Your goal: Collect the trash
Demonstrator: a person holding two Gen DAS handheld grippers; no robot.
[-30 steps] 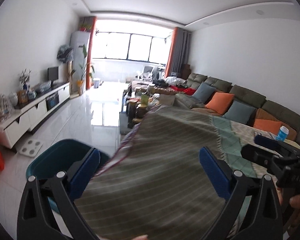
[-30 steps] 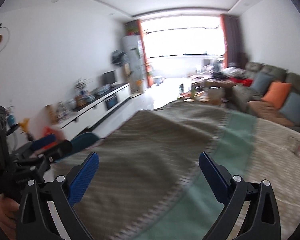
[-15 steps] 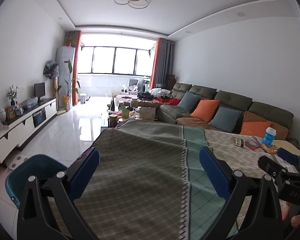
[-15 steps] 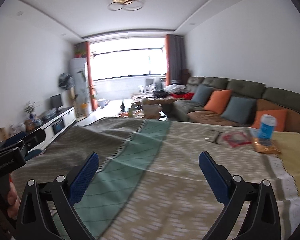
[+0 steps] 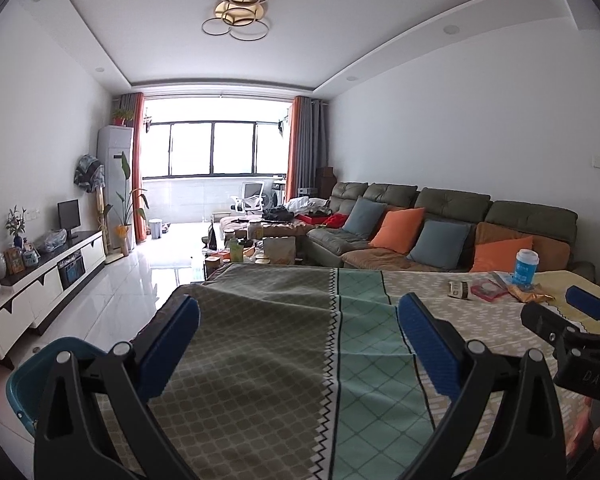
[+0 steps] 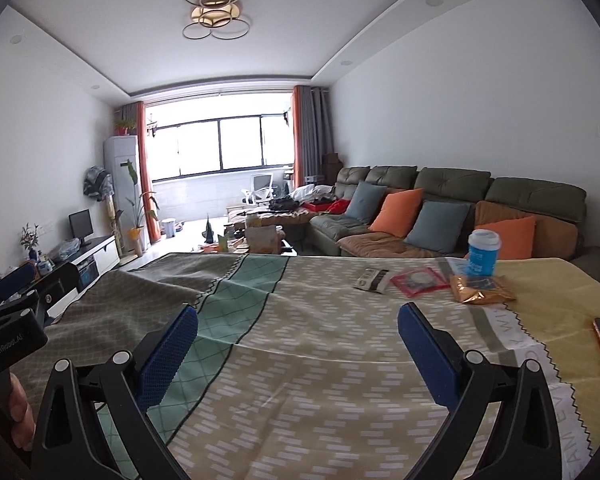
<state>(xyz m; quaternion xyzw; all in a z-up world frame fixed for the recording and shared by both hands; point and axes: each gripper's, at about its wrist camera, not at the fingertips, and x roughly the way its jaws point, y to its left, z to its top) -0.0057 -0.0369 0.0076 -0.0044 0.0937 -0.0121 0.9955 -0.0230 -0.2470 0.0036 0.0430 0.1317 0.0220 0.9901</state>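
Hovering over the cloth-covered desk (image 6: 300, 344), the right gripper (image 6: 298, 344) has its blue pads spread wide with nothing between them. The left gripper (image 5: 298, 332) is likewise spread apart and empty, above the desk's green and olive panels. Trash sits toward the far right of the desk: a blue cup (image 6: 483, 254), a gold wrapper (image 6: 480, 294) touching its base, a red packet (image 6: 418, 281) and a small dark-and-white packet (image 6: 371, 280). A teal bin (image 5: 32, 380) stands on the floor beside the desk's left edge.

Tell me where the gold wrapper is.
The gold wrapper lies on the tablecloth at the far right of the right wrist view, just in front of the blue cup and right of the red packet.
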